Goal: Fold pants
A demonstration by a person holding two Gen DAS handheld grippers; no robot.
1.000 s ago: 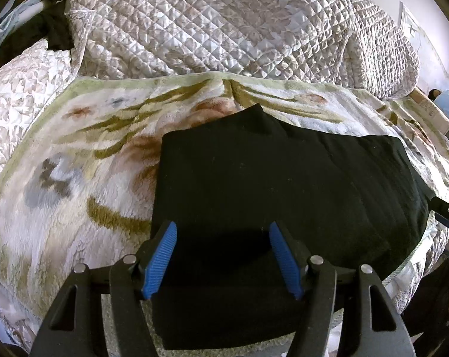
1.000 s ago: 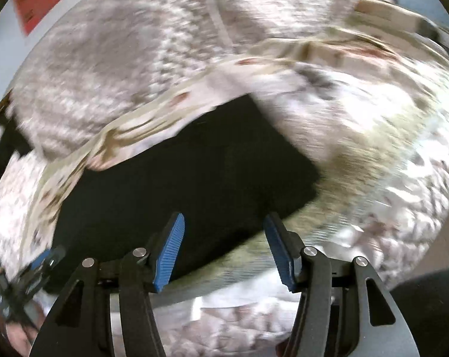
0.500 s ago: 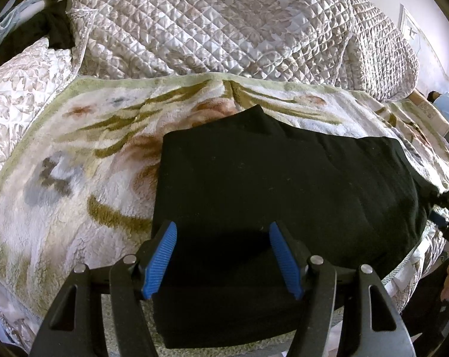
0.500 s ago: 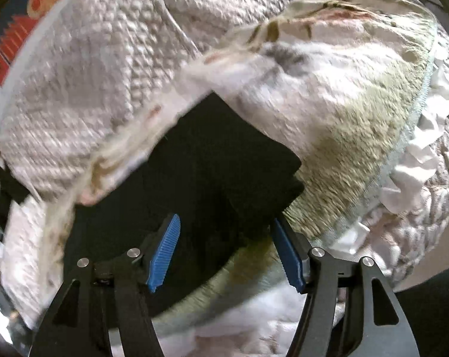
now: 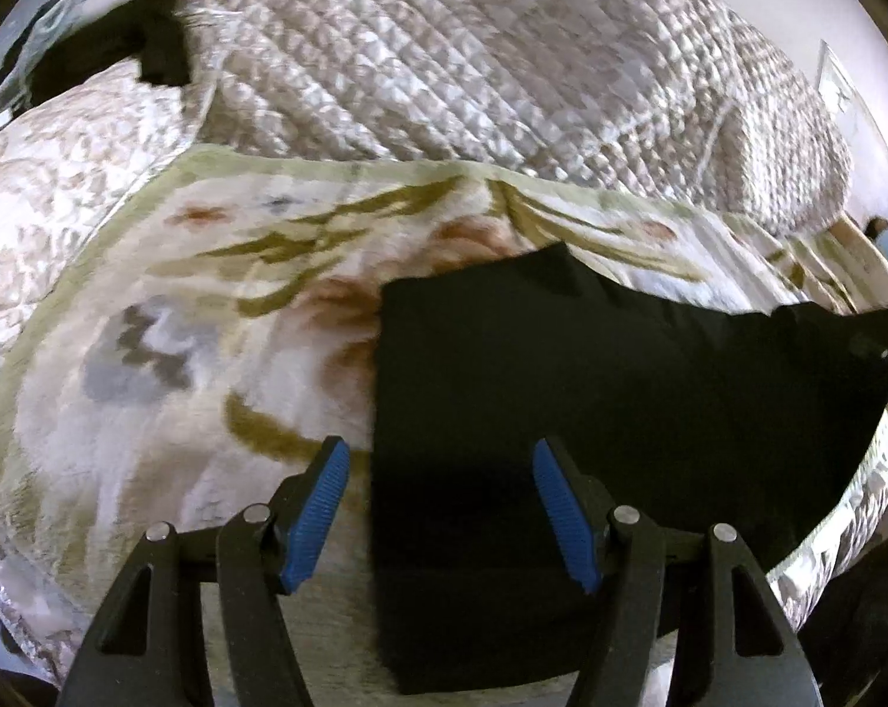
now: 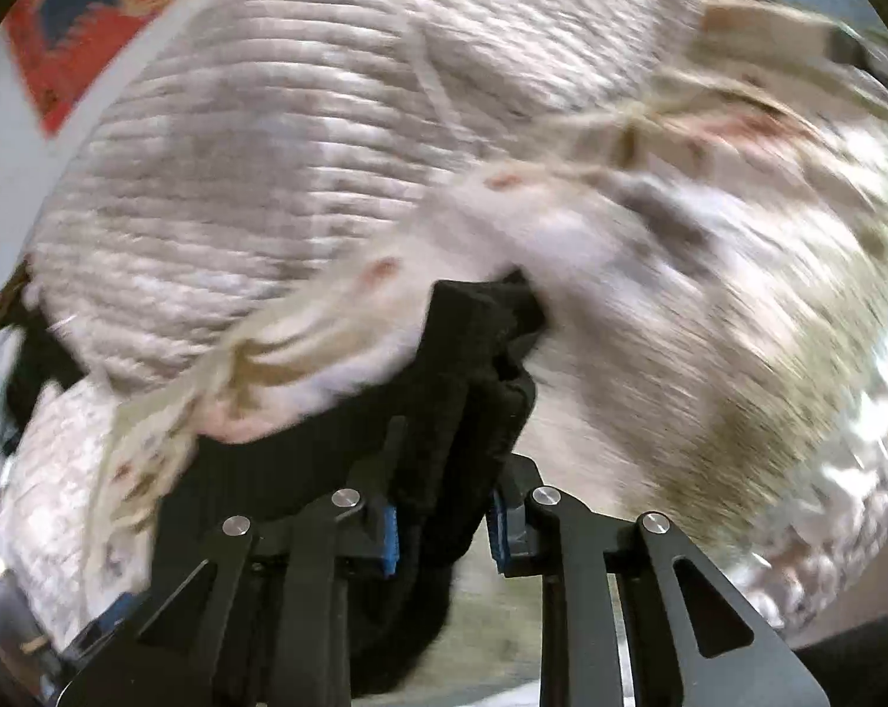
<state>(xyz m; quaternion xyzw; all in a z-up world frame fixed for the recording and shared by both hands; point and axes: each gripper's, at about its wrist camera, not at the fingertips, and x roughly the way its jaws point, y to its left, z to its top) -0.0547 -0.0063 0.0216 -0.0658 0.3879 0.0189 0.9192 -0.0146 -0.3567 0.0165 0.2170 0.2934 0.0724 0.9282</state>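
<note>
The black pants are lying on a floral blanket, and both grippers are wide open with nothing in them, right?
Not quite. Only the left gripper is open, above the black pants on the floral blanket. The right wrist view shows the right gripper closing on bunched pants fabric.

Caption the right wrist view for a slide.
Right gripper closing on a bunched end of black pants over a floral blanket.

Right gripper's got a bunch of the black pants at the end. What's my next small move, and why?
Probably carry that end across toward the left gripper. The right gripper is closing on a bunched end of the black pants, which otherwise lie flat on the floral blanket; the left is open over their other end.
</note>
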